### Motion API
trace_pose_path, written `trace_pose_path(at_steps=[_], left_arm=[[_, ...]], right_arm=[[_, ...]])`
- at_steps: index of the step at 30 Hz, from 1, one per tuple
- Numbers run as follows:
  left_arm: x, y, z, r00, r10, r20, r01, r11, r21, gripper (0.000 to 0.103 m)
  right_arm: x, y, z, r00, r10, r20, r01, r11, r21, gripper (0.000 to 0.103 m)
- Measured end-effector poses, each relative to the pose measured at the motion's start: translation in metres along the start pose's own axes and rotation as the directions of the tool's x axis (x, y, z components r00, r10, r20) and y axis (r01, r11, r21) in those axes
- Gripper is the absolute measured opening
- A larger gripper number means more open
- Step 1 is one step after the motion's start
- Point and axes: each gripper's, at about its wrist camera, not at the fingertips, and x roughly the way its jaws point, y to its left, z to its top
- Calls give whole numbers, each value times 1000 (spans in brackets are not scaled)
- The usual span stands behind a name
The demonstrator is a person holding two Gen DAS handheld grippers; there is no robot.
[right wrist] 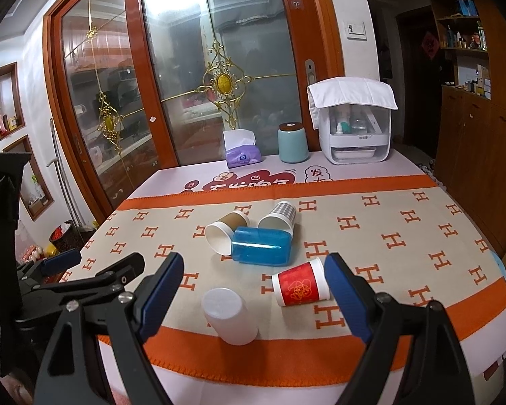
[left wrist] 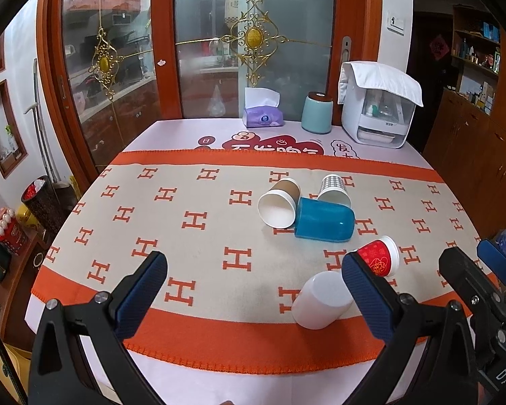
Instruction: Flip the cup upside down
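Left tool [left wrist: 254,285]: fingers spread wide, nothing between them, held over the near edge of the surface [left wrist: 199,337].
Right tool [right wrist: 254,292]: fingers likewise wide apart and empty; its tips show at the right edge of the left view.
White cup [left wrist: 322,300]: closest to both tools, bottom up on the orange border of the cloth [right wrist: 404,236]; the left view shows it beside the left tool's right finger, the right view shows its flat base.
Red cup [right wrist: 302,287]: on its side, just beyond the white cup, close to the right tool's right finger; partly hidden by a finger in the left view.
Blue cup [right wrist: 263,246]: on its side, farther ahead of both tools.
Brown cup [left wrist: 280,204]: on its side, touching the blue cup, white inside facing the tools.
Checked cup [right wrist: 280,217]: tipped over behind the blue cup.
Far edge: tissue pack [left wrist: 263,113], green jar [left wrist: 317,113] and white box [left wrist: 377,114] under a towel.
Right view only: the left tool's body at the left edge.
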Motion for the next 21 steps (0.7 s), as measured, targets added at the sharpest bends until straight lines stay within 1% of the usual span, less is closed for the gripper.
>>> trace_pose_path(at_steps=[21], left_arm=[[1,-2,-3,1000,0,1,0,1000,7,102]], right_arm=[[1,1,-1,1000,2,0,-2,1000,3,86]])
